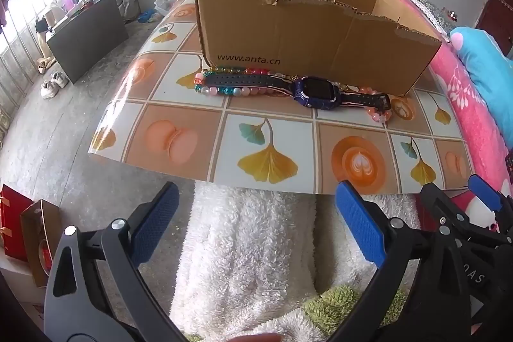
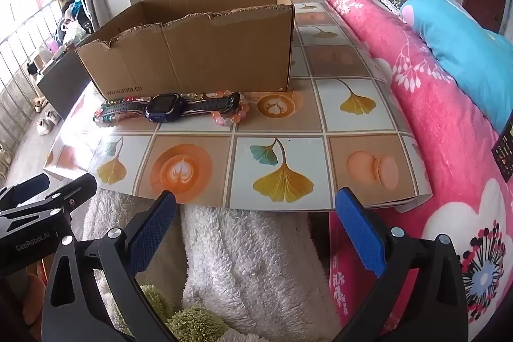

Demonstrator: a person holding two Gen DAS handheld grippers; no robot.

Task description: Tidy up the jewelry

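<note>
Bedroom clutter fills the edges of both views: a bright window and shoes on the floor at the left, a pink floral blanket and a blue pillow at the right. Between them a tiled mat, printed with ginkgo leaves, macarons and latte cups, lies flat over a white fleece throw on what looks like a bed.

Going left to right in the left wrist view, a string of coloured beads starts at centre left, just in front of the box. A dark watch lies across the beads, its strap running over them and its face at frame centre. More pink beads peek out beyond the strap's right end. The cardboard box stands right behind them, open at the top with a torn front edge; its inside cannot be seen from here.

At the bottom of that view the left gripper hangs short of the mat, fingers wide apart with nothing between them. The right gripper does the same in its own view, fingers fully spread and empty, and it shows at the lower right edge of the left view.

As far as can be judged, the sorting has not begun: watch and beads all rest on the mat outside the box, and every piece is left to move, presumably into the box.
</note>
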